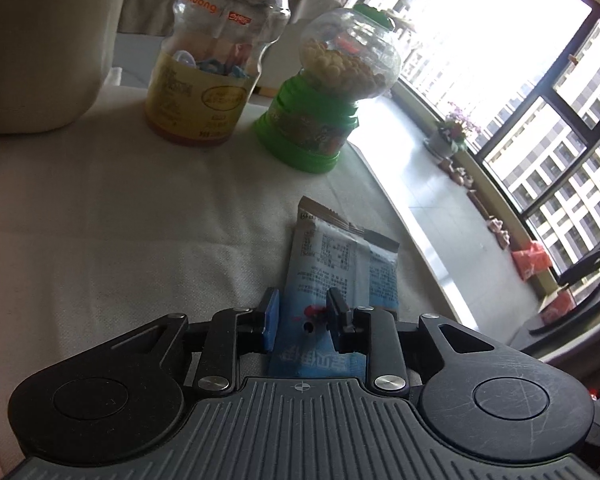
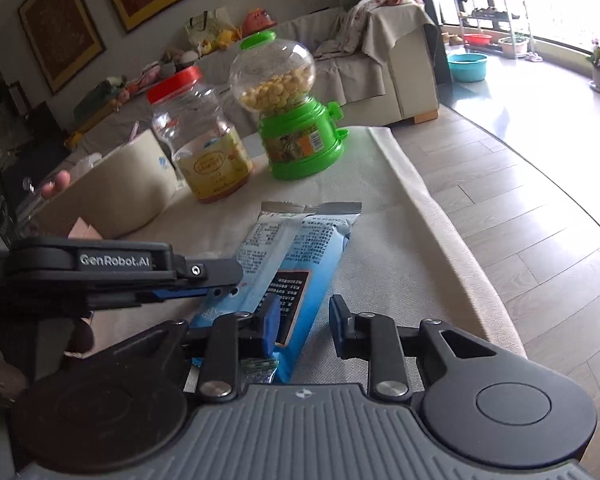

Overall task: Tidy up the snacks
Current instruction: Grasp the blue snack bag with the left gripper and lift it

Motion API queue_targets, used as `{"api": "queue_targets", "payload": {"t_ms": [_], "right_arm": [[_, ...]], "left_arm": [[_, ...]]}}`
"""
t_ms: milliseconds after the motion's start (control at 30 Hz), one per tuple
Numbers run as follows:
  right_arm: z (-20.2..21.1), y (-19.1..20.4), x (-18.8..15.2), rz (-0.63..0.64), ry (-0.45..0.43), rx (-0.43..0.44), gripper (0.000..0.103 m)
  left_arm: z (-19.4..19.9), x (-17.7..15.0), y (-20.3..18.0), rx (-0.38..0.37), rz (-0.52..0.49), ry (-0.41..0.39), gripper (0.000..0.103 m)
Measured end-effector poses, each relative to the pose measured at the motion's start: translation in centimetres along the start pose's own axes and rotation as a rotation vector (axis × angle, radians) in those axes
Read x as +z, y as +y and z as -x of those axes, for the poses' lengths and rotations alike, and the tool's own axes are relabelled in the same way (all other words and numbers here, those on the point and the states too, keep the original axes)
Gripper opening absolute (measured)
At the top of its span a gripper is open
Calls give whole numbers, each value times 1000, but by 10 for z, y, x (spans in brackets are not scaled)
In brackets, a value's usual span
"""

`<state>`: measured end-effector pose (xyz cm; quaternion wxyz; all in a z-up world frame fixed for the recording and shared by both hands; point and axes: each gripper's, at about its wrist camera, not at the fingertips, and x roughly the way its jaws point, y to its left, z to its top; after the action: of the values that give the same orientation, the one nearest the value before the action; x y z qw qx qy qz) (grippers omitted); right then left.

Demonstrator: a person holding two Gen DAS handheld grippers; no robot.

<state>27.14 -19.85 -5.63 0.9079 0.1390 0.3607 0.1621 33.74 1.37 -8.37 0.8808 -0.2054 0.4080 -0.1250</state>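
Observation:
A light blue snack packet lies on the white tablecloth. In the left wrist view my left gripper has its jaws on either side of the packet's near end. In the right wrist view the same packet lies flat, and my left gripper reaches in from the left at its edge. My right gripper is open just above the packet's near end, holding nothing. A clear jar with a red lid and a green candy dispenser stand beyond.
A cream bin stands at the table's far left, also seen in the right wrist view. The table edge runs along the right, with tiled floor and windows past it. A sofa is behind the table.

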Motion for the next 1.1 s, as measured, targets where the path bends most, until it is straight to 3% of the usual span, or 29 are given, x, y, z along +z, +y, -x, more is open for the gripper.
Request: {"api": "queue_targets", "payload": {"t_ms": [67,167,367,533,867,967,1100], "right_arm": [[1,-8,3,-31,-15,-32,26],[-5,-20,4,-77,27,0,26],[0,-17,6,-83,-9,24,26],[-11,-7,6,-13,26,5,26],[-5,-15,5,-42,31,19,26],[-2,-19,5,-61,29,30,26],[4,-23,7,-82,15,38,26]], "left_arm": [[1,-4,1,-15,-5,-16,29],[1,-8,7,-39,13,-32,29],[3,-10,9,-33,23,-52,27],[1,-13,-8,-44,-49,-35,36],[7,-12,-4,-97,56,-40,37],[20,-6,-14,-135,36,-63,37],[39,-2,-32,-260,26,-88,37]]}}
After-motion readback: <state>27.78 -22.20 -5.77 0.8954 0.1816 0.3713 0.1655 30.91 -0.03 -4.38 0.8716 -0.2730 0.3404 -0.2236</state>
